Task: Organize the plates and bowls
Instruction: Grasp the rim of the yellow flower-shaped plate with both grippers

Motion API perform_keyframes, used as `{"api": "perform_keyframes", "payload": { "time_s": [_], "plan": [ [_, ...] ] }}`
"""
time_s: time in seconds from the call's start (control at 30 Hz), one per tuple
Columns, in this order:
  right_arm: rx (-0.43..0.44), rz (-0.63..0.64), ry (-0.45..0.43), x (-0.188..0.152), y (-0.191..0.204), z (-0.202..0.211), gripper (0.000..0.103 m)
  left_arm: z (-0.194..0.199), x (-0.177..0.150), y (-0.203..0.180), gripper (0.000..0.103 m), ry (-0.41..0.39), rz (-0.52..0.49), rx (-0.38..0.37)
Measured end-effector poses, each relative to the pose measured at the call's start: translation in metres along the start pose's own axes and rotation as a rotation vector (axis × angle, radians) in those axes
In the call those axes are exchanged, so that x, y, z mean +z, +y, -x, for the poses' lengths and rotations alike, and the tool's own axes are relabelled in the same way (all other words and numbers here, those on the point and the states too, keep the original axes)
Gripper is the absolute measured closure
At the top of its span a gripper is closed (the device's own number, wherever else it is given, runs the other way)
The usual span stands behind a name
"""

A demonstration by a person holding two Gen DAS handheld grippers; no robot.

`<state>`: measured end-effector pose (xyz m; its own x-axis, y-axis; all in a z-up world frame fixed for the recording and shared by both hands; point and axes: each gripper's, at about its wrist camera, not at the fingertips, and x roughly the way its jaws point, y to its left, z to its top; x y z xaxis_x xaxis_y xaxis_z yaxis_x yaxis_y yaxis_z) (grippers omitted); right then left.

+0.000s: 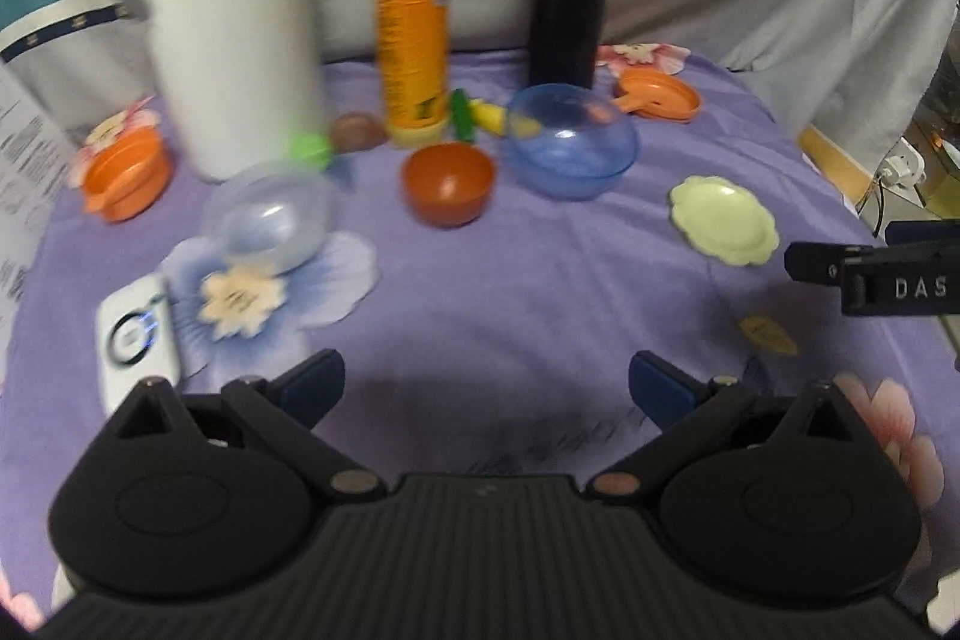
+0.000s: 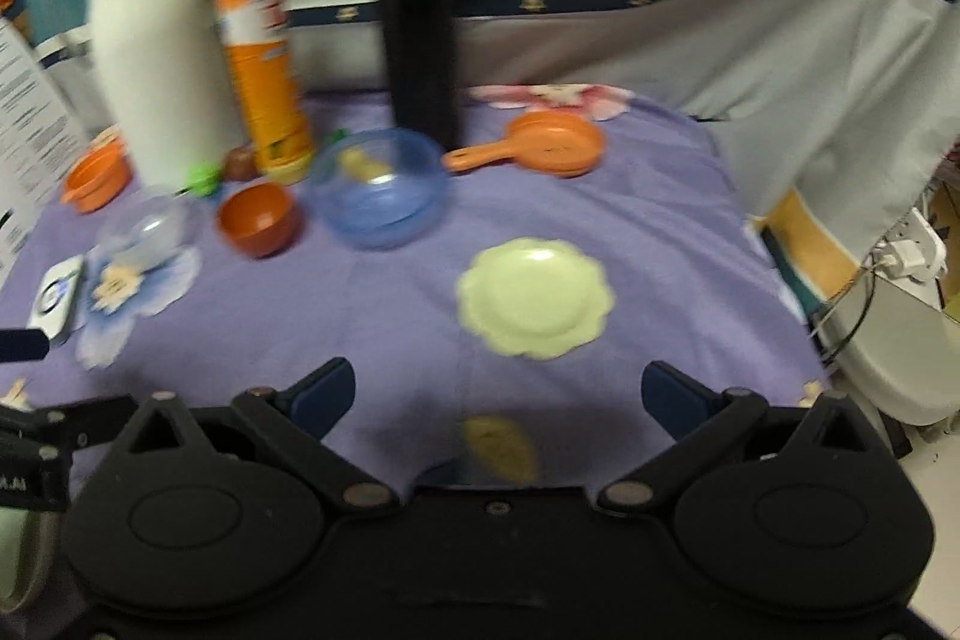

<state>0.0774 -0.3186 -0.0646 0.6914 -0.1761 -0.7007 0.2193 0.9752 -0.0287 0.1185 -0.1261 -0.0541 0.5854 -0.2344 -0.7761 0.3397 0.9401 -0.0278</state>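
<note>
Ahead of the wide-spread right gripper (image 2: 498, 394), a seemingly bare green plate (image 2: 535, 297).

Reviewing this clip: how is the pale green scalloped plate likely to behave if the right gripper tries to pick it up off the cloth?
The green plate looks like thin, glossy plastic, so it is probably stiff, light and a bit slippery. It lies flat on the purple cloth with a low rim, so the fingers may struggle to get under it and it may slide. The right gripper is open, holding nothing.

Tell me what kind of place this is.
Probably a home, on a bed or cloth-covered table: a purple floral sheet holds toy-like bowls, a white thermos, and a power strip sits alongside.
</note>
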Motion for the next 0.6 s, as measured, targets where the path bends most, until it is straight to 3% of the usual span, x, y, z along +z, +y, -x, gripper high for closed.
{"api": "perform_keyframes", "payload": {
  "time_s": [0.2,0.47,0.6],
  "plan": [
    [0.028,-0.141,0.041,0.02,-0.058,-0.043,0.003,-0.039,0.028,-0.037,0.0,0.02,-0.013,-0.044],
    [0.068,-0.239,0.095,0.035,-0.102,-0.099,0.036,-0.093,0.055,-0.076,0.001,0.053,-0.032,-0.06],
    [0.103,-0.242,0.1,0.036,-0.106,-0.113,0.05,-0.115,0.063,-0.085,0.011,0.073,-0.021,-0.073]
  ]
}}
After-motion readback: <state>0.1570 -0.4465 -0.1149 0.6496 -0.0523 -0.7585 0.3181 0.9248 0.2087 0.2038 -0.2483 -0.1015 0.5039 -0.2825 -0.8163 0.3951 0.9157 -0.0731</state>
